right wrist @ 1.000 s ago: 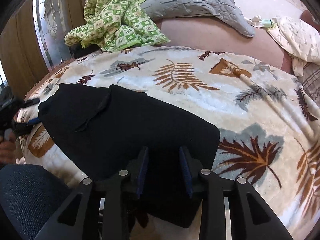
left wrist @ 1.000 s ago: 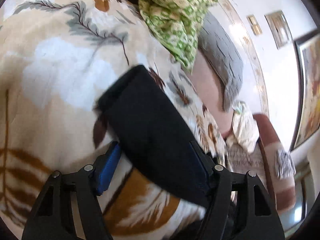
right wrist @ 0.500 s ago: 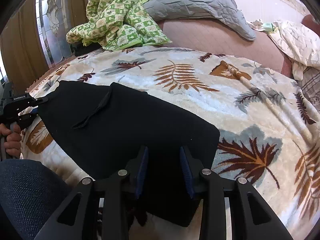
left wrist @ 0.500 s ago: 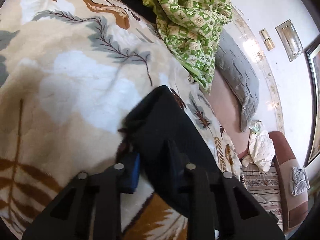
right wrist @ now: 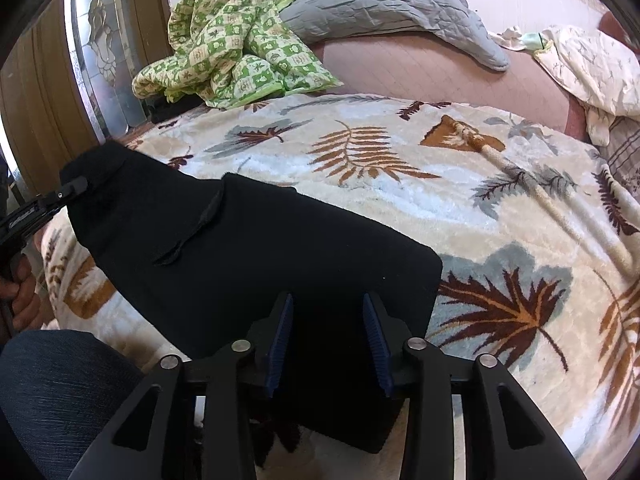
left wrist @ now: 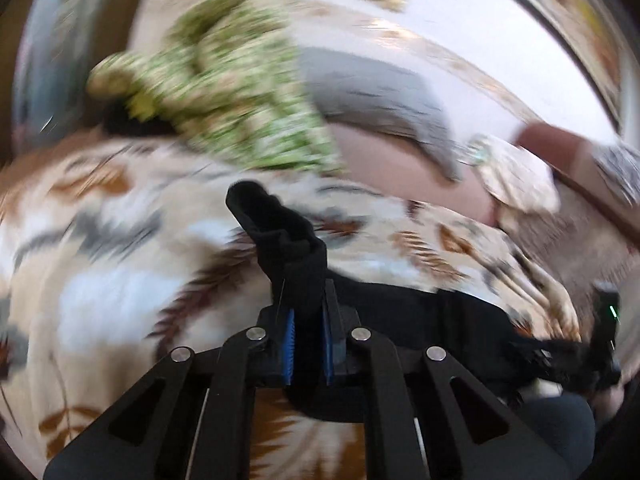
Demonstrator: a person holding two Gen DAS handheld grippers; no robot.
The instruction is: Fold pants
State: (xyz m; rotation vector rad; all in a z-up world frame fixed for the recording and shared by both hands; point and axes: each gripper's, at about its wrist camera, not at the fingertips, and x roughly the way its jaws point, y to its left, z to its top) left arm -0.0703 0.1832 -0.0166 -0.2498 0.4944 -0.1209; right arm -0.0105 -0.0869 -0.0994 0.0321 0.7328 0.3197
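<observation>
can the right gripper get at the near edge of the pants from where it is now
Probably yes: the right gripper is open, its fingers straddling the black pants with nothing between them.

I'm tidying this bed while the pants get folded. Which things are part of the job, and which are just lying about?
In the job:
black pants
left gripper, jaws shut on the pants
right gripper, jaws open

Lying about:
green checked blanket
grey pillow
cream cloth

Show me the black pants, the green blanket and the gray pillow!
black pants point(right wrist: 256, 256), right wrist view, middle of the cloth.
green blanket point(right wrist: 232, 48), right wrist view, crumpled middle.
gray pillow point(right wrist: 380, 4), right wrist view, top face.
</observation>
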